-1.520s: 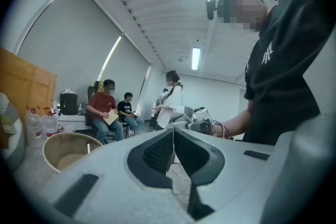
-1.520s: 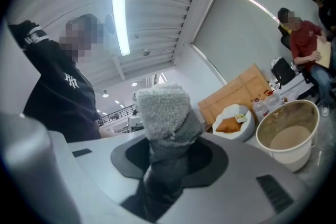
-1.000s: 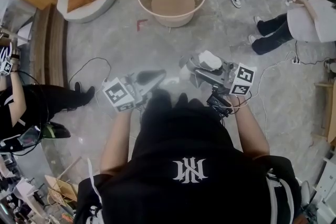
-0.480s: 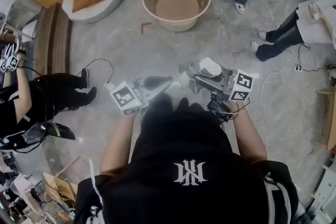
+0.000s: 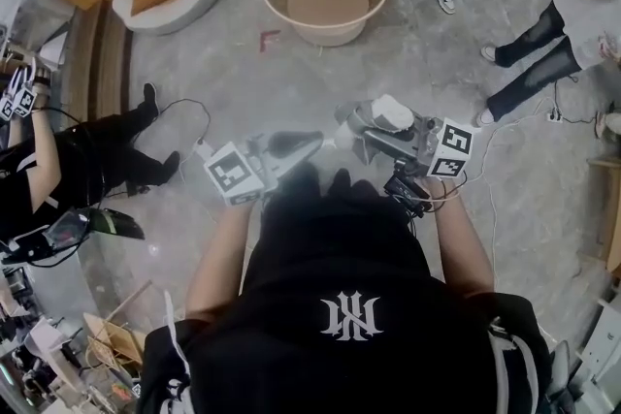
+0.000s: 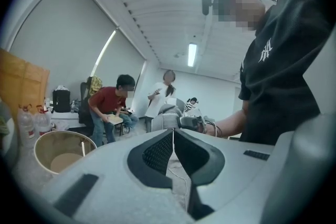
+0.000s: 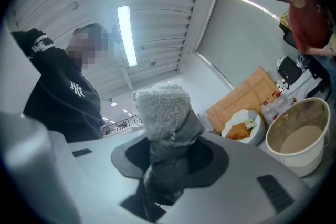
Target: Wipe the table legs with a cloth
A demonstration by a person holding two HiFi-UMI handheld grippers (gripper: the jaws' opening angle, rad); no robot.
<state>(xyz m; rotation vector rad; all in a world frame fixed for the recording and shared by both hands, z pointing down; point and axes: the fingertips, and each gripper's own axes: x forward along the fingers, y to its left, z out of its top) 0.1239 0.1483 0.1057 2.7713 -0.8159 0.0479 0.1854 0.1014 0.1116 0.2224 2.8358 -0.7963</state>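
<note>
Concrete floor [image 5: 243, 82], round tub [image 5: 326, 36] as landmark: I hold both grippers on the near side of the tub, well apart from it. Right gripper [image 7: 169, 152]: clamped on a folded grey cloth [image 7: 164, 110], its wad standing proud of the jaws. Left gripper [image 6: 172, 132]: jaws together at the tips, nothing held. No table leg shows in any view.

Judged best practice: find a leg first, hold the clamp firm, lay the proud wad flat against it and stroke along its length.

Writing: white "NY" monogram on my black shirt [image 5: 351, 315]; no other print legible.
</note>
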